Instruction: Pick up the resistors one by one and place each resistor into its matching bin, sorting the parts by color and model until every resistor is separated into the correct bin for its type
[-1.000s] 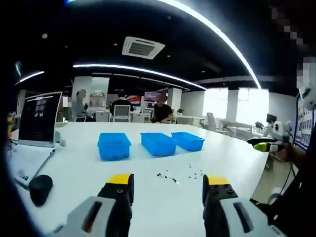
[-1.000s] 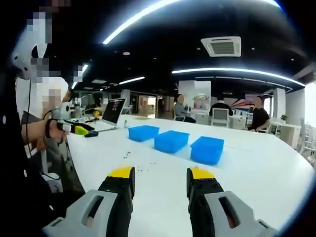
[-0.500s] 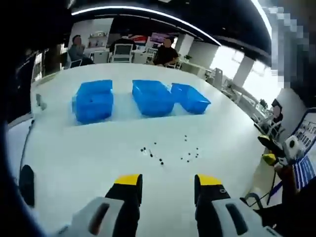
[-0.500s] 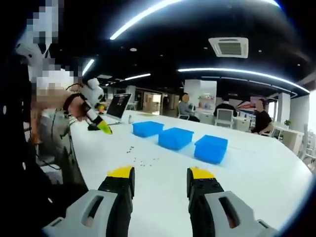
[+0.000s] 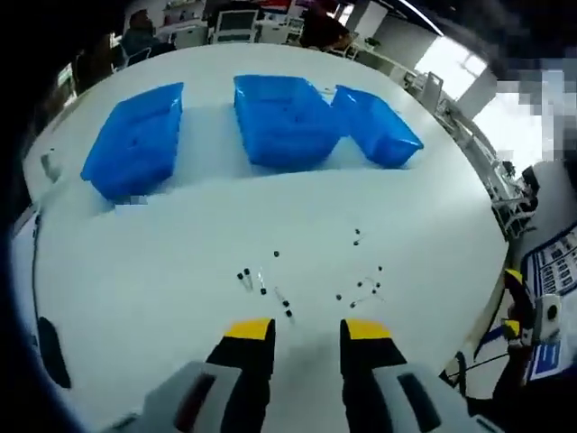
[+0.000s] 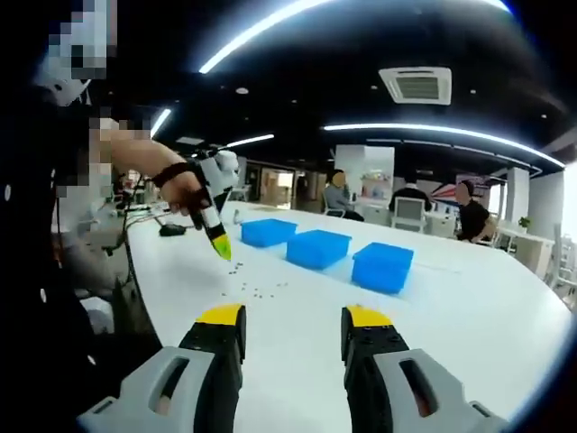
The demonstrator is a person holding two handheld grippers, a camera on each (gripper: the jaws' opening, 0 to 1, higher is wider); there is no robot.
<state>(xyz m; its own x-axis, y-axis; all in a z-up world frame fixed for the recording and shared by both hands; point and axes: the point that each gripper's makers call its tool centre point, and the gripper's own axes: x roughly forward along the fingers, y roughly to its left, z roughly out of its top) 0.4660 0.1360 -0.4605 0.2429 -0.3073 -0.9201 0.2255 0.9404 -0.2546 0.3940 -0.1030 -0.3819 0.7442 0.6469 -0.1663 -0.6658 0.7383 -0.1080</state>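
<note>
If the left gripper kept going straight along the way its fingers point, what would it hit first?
Probably the scattered resistors on the white table: the left gripper angles down at them, its fingers open. One lies just ahead of the tips. Depth is uncertain.

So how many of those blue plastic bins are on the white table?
3, in a row at the table's far side: the left blue plastic bin, the middle bin and the right bin, middle and right nearly touching. None seems hidden.

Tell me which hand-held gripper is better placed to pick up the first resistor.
Left. The left hand-held gripper is pointed down just above the resistors, jaws open. The right hand-held gripper sits level, farther back.
</note>
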